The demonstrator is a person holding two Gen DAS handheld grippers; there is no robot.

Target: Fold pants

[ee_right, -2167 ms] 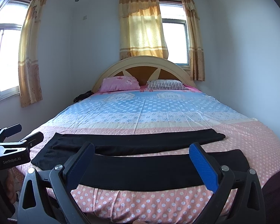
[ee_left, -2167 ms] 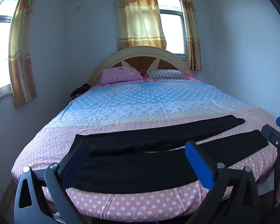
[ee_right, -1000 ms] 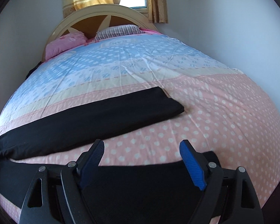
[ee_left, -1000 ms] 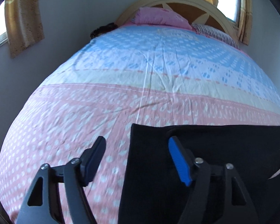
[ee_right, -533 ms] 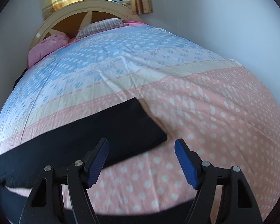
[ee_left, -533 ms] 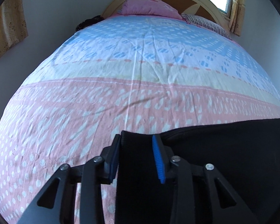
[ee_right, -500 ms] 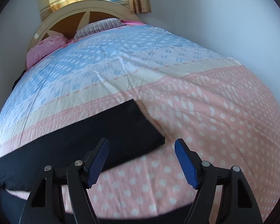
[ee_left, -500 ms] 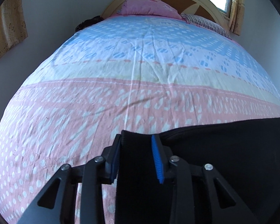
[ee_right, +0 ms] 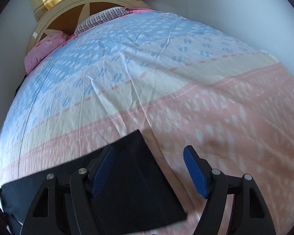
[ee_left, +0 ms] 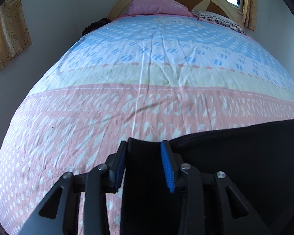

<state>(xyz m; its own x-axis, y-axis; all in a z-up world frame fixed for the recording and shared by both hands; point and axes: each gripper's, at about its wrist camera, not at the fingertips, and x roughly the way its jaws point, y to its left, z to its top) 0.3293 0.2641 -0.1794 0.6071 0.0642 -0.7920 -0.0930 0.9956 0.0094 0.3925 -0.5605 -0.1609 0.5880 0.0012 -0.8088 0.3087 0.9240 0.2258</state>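
Bedroom, dotted bedspread [ee_left: 127, 101] under black pants [ee_left: 245, 156]. Left wrist view: left gripper [ee_left: 144, 164] has narrowed from wide and now pinches the pants' waist corner, so that end is secured; bare bedspread lies beyond toward the headboard [ee_left: 211, 2]. Right wrist view: right gripper [ee_right: 149, 168] wide, nothing held, now straddling the pants' leg hem edge, dotted bedspread free beyond it.

In the left wrist view we lose the black pants [ee_left: 235, 166] past the right and bottom edges, and the fold between the left hand-held gripper [ee_left: 144, 165] pads hides the bed beneath. In the right wrist view the bed [ee_right: 235, 129] is motion-blurred, and the pants run off lower left.
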